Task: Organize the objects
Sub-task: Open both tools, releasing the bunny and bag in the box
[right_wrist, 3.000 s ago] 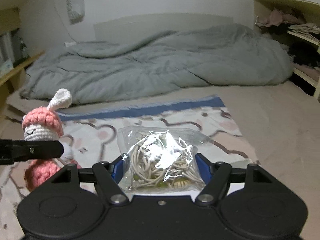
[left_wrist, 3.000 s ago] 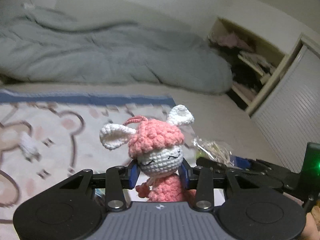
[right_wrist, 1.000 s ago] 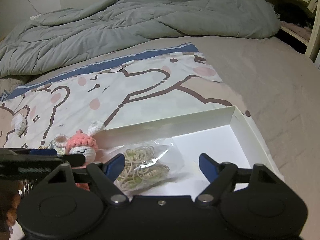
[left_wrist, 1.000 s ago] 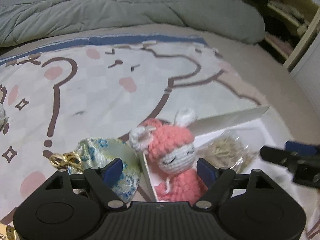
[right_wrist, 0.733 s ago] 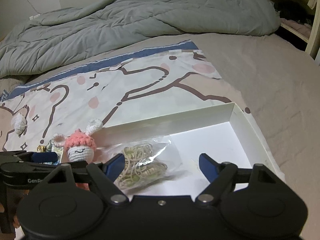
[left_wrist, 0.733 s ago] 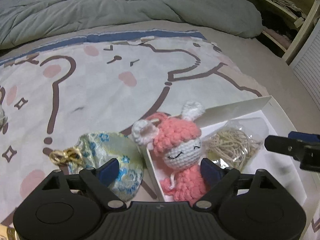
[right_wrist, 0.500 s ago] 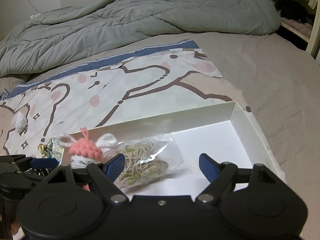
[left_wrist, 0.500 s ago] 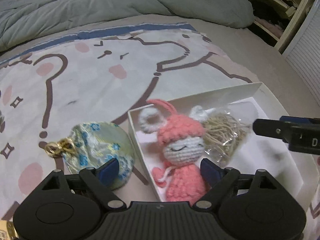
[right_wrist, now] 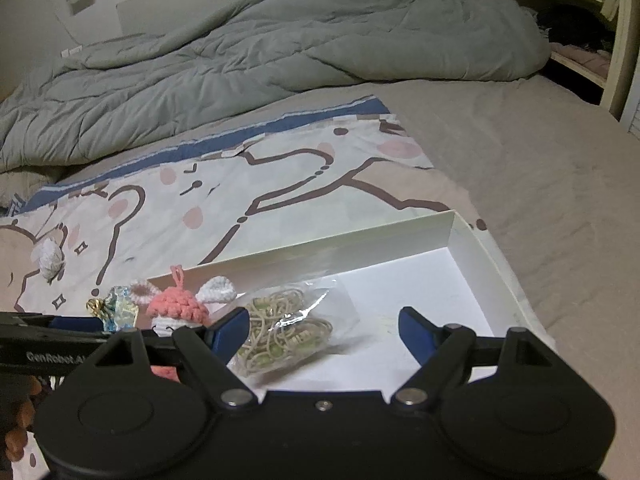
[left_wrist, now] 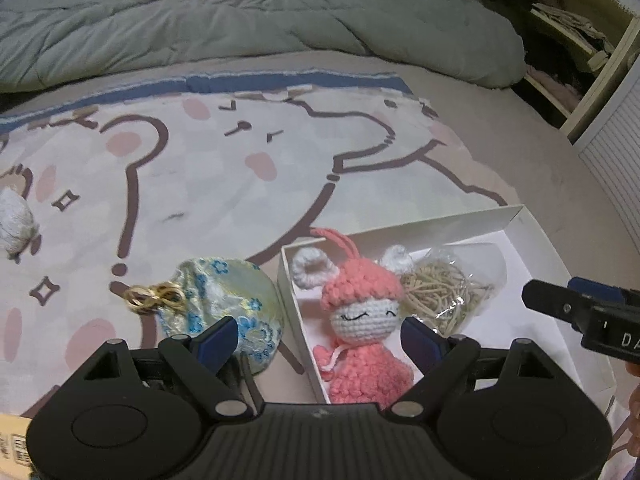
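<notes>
A pink crochet bunny doll (left_wrist: 362, 308) lies on its back at the left end of a shallow white box (left_wrist: 440, 228). Beside it in the box is a clear bag of rubber bands (left_wrist: 444, 292). My left gripper (left_wrist: 319, 338) hangs open just above the doll, and its pads touch nothing. In the right wrist view my right gripper (right_wrist: 323, 330) is open over the box (right_wrist: 340, 248). The bag (right_wrist: 284, 328) lies loose below its left finger, and the doll (right_wrist: 178, 304) is further left. A flowered brocade pouch (left_wrist: 224, 296) with a gold clasp rests outside the box's left wall.
The box sits on a cartoon-print blanket (left_wrist: 240, 152) spread over the bed. A rumpled grey duvet (left_wrist: 240, 12) fills the far side. A small white ball (left_wrist: 14, 220) lies at the blanket's left. Open shelves (left_wrist: 568, 40) stand at the right.
Both grippers came down from holding the doll and the bag in the air, and both things now lie in the box. The doll tipped onto its back. The left gripper rose slightly.
</notes>
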Demonstrator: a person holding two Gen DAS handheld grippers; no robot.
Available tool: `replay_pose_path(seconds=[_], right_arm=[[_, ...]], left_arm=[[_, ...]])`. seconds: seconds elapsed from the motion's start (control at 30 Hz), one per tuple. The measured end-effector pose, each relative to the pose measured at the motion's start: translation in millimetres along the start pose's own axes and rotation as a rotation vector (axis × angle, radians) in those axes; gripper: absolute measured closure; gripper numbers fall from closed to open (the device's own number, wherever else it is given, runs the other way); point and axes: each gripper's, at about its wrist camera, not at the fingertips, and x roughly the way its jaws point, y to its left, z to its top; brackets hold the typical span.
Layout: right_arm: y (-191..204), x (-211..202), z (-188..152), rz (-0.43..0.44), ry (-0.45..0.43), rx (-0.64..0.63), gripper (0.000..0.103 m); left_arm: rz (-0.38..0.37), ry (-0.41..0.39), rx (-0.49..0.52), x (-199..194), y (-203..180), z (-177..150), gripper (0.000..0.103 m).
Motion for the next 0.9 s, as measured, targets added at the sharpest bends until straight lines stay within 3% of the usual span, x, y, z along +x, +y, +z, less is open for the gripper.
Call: replay_pose_path(seconds=[0.63,0.9], right_arm=[[-3.0,-46.8,-16.8,-0.007,-0.065,-0.014,0.012],[-7.5,-62.0,-24.8,-0.031,-0.104,-0.026,0.001]], left_arm=[[0.009,-0.068,0.014,-55.0,-2.8,-10.4,0.014],[0.012,-0.085,0.032,-64.6,-6.1,-15.9,0.005]])
